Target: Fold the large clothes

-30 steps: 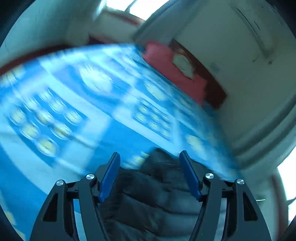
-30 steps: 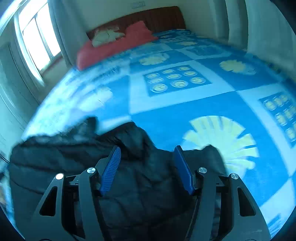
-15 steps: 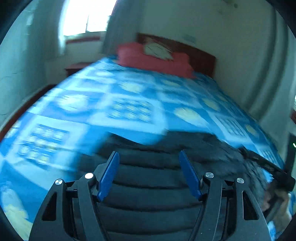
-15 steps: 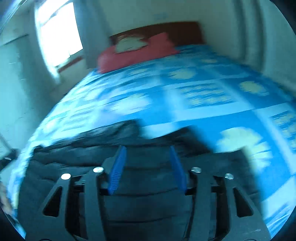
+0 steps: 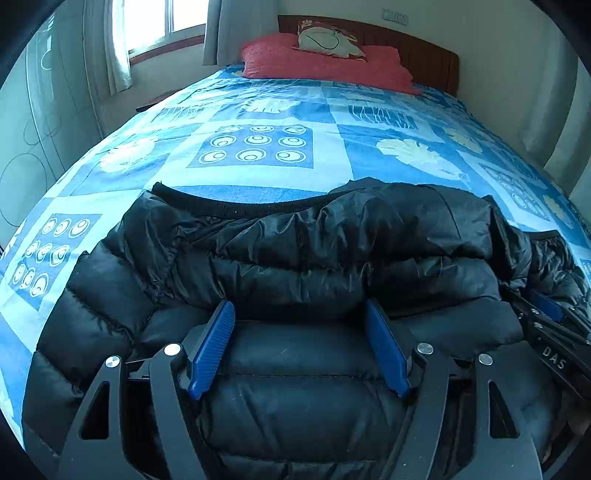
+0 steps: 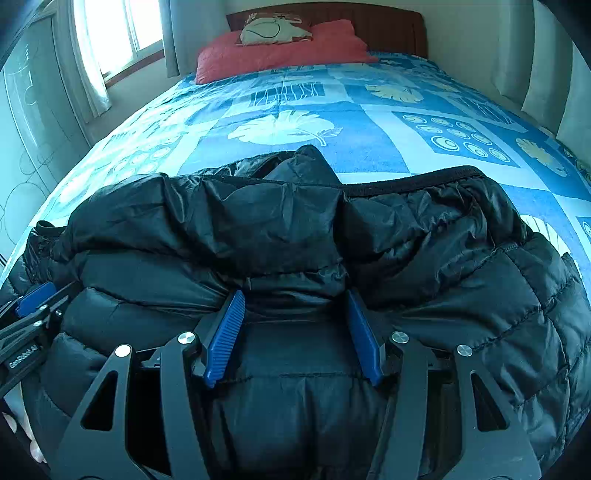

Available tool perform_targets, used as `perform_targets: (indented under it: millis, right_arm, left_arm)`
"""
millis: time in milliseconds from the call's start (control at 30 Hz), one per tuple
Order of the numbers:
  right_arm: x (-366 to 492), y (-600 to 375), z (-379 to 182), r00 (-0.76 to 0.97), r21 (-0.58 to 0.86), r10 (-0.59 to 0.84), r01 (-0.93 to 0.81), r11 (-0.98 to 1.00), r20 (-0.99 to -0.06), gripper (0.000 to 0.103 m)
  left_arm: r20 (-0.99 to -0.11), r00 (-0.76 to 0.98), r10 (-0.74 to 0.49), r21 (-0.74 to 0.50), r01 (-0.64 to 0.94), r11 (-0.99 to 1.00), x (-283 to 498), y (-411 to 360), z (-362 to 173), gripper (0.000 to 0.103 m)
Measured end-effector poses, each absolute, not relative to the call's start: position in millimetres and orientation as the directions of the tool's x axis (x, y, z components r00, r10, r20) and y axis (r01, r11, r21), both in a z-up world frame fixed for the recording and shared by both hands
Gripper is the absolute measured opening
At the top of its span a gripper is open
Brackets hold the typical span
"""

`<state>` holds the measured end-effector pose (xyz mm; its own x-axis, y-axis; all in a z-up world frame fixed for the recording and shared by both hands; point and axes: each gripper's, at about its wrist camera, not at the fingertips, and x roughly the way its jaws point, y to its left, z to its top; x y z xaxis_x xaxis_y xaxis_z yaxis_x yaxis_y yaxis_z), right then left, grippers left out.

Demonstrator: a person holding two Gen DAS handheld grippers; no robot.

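I hold both grippers low and level over the black quilted puffer jacket (image 5: pixel 332 258), left gripper (image 5: pixel 300 314) and right gripper (image 6: pixel 295 301) fingers spread, gripping nothing. The jacket lies bunched on the blue patterned bedspread (image 5: pixel 258 110); red pillow (image 6: pixel 280 51) at the headboard.

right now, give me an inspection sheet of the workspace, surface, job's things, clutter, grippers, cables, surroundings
Surface: bed with a blue patterned bedspread, spread flat.
Job's things: black puffer jacket lying across the near end of the bed, its top layer rumpled, ribbed hem on the far edge.
Clutter: red pillow with a cream cushion on it at the headboard.
Grippers: left gripper open, fingers apart over the jacket; right gripper open, likewise over the jacket.
Cables: nothing seen.
Surroundings: wooden headboard, window with curtains on the left, plain walls.
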<state>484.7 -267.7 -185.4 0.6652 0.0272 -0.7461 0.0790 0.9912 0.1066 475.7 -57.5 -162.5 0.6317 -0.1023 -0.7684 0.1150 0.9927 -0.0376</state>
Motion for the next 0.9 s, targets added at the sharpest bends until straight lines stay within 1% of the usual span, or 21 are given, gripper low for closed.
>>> perform_targets:
  millis: [100, 133, 233, 300, 400, 467, 533, 567, 700, 800, 867, 900]
  right_arm:
    - [473.8, -281.2, -170.8, 0.673, 0.150, 0.057, 0.081, 0.985, -0.737, 0.057]
    - [461.0, -287.5, -162.5, 0.686, 0.175, 0.071, 0.083, 0.981, -0.725, 0.061]
    - [414.2, -312.9, -140.4, 0.724, 0.235, 0.093, 0.098, 0.967, -0.683, 0.068]
    - [377.9, -334.0, -130.5, 0.744, 0.242, 0.075, 0.119, 0.963, -0.664, 0.070]
    - [324.3, -369.2, -126.2, 0.750, 0.225, 0.004, 0.193, 0.955, -0.662, 0.075]
    - [289.9, -392.9, -133.2, 0.740, 0.217, -0.051, 0.261, 0.941, -0.671, 0.075]
    - [271.4, -410.4, -145.8, 0.721, 0.247, -0.048, 0.297, 0.922, -0.691, 0.076]
    - [262.1, -419.6, -156.2, 0.710, 0.286, -0.023, 0.313, 0.906, -0.704, 0.076]
    - [256.5, -432.2, -184.1, 0.679, 0.366, 0.038, 0.347, 0.863, -0.733, 0.076]
    - [260.8, -430.6, -195.7, 0.673, 0.422, 0.083, 0.357, 0.833, -0.735, 0.076]
    - [259.8, -428.9, -197.5, 0.678, 0.428, 0.079, 0.365, 0.827, -0.731, 0.076]
    - [259.7, -426.2, -197.6, 0.681, 0.421, 0.071, 0.363, 0.831, -0.728, 0.071]
  left_arm:
    - [-0.778, 0.616, -0.121, -0.045, 0.137, 0.990, 470.0, -54.2, -152.7, 0.071]
    - [-0.781, 0.611, -0.130, -0.050, 0.146, 0.988, 463.1, -50.8, -145.0, 0.071]
    - [-0.747, 0.647, -0.154, -0.067, 0.158, 0.985, 428.3, -31.6, -121.0, 0.072]
    - [-0.717, 0.677, -0.166, -0.101, 0.135, 0.986, 395.3, -7.1, -107.2, 0.075]
    - [-0.710, 0.686, -0.161, -0.147, 0.079, 0.986, 354.1, 27.0, -102.0, 0.076]
    - [-0.717, 0.683, -0.140, -0.190, 0.002, 0.982, 319.3, 56.3, -105.9, 0.076]
    - [-0.720, 0.684, -0.121, -0.230, -0.069, 0.971, 291.5, 77.6, -113.6, 0.077]
    - [-0.726, 0.675, -0.131, -0.263, -0.097, 0.960, 278.6, 87.6, -120.2, 0.079]
    - [-0.757, 0.622, -0.203, -0.381, -0.167, 0.909, 263.7, 109.8, -149.4, 0.080]
    - [-0.727, 0.610, -0.315, -0.516, -0.182, 0.837, 264.5, 117.8, -163.8, 0.081]
    - [-0.713, 0.612, -0.342, -0.548, -0.182, 0.817, 270.1, 119.2, -168.3, 0.081]
    - [-0.709, 0.616, -0.343, -0.553, -0.183, 0.813, 274.4, 118.5, -170.0, 0.081]
